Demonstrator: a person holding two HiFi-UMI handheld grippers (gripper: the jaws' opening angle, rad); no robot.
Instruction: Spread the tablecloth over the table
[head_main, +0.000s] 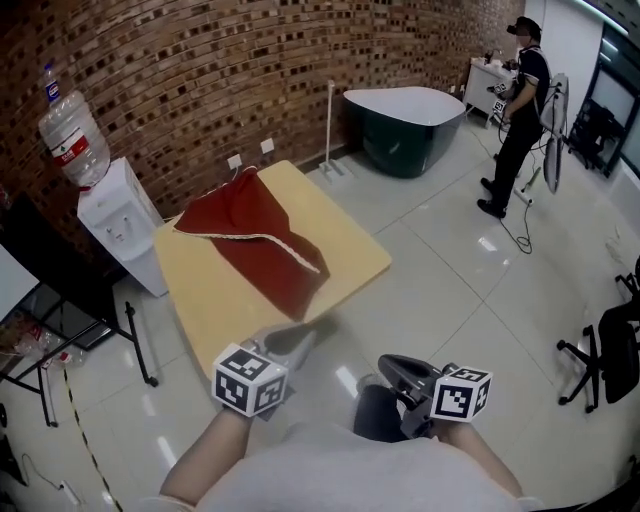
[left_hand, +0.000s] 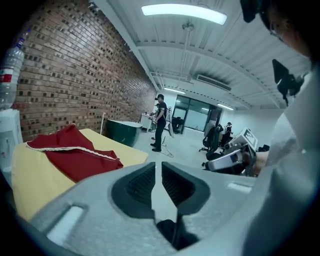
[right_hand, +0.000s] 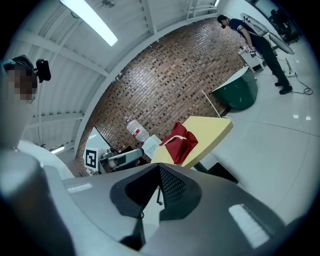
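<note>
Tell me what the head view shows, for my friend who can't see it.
A dark red cloth tablecloth lies bunched up on a pale yellow wooden table, covering only part of it. At the bottom of the picture, a person's grey left tool and right tool point toward the table. A white water dispenser stands beside it, against a brick wall.

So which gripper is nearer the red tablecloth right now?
Left. The left gripper hangs off the near edge of the table, short of the tablecloth; the right gripper is farther back over the floor, to the right.
</note>
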